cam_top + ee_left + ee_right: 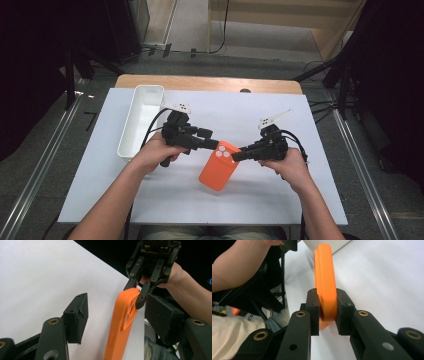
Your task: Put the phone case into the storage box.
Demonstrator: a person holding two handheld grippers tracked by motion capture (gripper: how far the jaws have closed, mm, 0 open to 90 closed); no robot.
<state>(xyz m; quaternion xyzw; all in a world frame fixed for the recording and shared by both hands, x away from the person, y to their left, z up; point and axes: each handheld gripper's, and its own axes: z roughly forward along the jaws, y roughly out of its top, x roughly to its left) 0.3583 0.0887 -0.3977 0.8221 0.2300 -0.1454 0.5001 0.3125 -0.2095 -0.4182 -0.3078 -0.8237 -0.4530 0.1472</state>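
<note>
Two grippers on one orange phone case

I see the orange phone case (218,172) at mid-table, on the white sheet (100,170) that covers the wooden table (210,82). Its camera-cutout end points away from me, raised; in both gripper views the case stands on edge, tilted off the sheet.

Right gripper (234,156): clamped on the case. In the right gripper view its two black pads squeeze the case (325,290) from both flat sides, near one end, no gap either side. The left gripper view confirms it from across: the right gripper (137,296) pinches the top corner of the case (122,322) beside the camera hole. Right hand (290,167) wraps the handle, forearm coming in from bottom right.

Left gripper (218,145): jaws spread apart. In its own view the case stands between the two pads, much closer to the right-hand pad; I can't tell if that pad touches it. The left-hand pad is well apart from the case. In the high view its tip sits at the cutout end of the case, just beside the right gripper's tip. Left hand (152,155) holds the handle.

White rectangular bin (141,120) sits on the sheet to the left, long side running away from me, near the left gripper's body. Nothing seen inside it.
</note>
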